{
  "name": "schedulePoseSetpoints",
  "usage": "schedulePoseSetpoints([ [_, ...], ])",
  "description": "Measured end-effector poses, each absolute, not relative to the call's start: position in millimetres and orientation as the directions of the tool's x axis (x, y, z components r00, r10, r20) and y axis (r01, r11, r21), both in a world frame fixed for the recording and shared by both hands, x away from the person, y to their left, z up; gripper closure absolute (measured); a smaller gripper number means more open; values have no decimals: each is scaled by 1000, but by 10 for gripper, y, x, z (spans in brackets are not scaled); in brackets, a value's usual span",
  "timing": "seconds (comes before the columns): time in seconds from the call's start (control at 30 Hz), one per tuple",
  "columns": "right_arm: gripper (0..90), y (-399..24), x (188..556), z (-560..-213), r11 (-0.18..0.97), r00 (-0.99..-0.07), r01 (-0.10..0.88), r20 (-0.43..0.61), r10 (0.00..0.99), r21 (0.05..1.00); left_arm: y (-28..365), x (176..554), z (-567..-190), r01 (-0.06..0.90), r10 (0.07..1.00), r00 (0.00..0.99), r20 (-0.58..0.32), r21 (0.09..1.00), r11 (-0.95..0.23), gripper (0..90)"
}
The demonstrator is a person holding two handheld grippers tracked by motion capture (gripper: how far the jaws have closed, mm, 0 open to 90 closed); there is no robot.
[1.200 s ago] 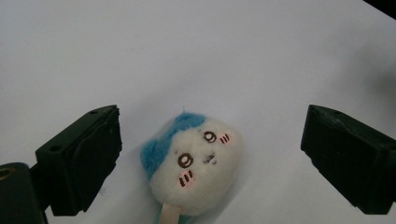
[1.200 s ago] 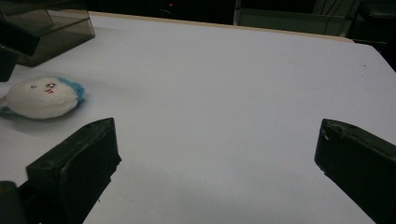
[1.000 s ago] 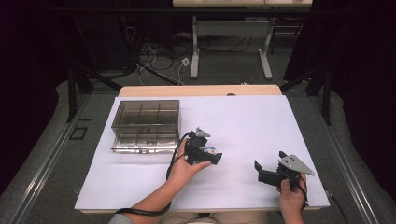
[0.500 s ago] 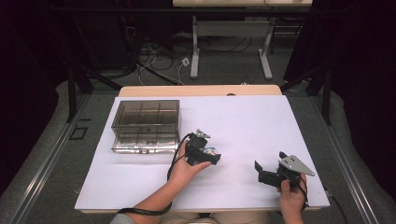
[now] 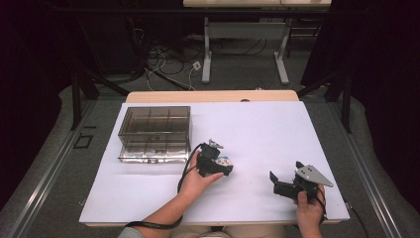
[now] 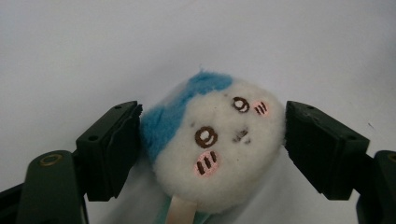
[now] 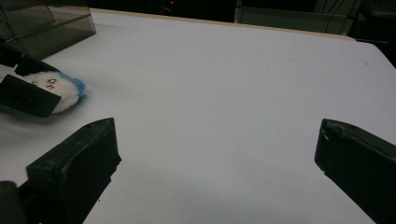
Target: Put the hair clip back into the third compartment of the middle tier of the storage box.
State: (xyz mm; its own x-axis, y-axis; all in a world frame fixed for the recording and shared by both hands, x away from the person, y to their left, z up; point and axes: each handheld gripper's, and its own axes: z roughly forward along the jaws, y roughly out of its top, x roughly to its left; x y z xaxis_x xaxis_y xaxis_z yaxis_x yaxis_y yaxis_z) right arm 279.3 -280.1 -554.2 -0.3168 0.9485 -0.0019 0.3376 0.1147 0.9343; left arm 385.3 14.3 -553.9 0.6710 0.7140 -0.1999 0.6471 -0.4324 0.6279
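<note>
- Plush toy (image 6: 217,144): small round white head w/ blue tuft and stitched face, lying on the white bench (image 5: 267,134) near its middle, just right of the clear box.
- Left gripper (image 6: 212,149) brackets the toy. One jaw touches the blue side, the other sits just off the white cheek w/ a thin gap, so not yet clamped; jaws spread around it.
- Pale tab or strap pokes out under the toy toward the camera; can't tell what it is.
- Step in hand, by my read: closing on the toy for a pick. To do it well, keep the toy centred btwn jaws, close slowly, grip across the widest part, not the fluff edge. Soft body will squash, so it may slip if pinched shallow.
- Compartment box (image 5: 155,133): smoky clear plastic w/ dividers, at bench's left rear, near the left hand (image 5: 195,181).
- Right gripper (image 7: 215,172): jaws released wide, nothing btwn them, resting at the bench's right front, well apart from the toy.
</note>
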Motion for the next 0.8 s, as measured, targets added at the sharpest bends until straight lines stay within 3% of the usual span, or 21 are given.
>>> schedulePoseSetpoints([
  [0.2,0,-2803,2798,-5548,115,-319,337,-2,948,934,153,3854,-5522,655,714,669,-207,619,-434,279],
  [0.8,2,-2803,2799,-5550,117,-320,341,-2,947,933,143,3812,-5445,640,705,684,-184,616,-460,332],
])
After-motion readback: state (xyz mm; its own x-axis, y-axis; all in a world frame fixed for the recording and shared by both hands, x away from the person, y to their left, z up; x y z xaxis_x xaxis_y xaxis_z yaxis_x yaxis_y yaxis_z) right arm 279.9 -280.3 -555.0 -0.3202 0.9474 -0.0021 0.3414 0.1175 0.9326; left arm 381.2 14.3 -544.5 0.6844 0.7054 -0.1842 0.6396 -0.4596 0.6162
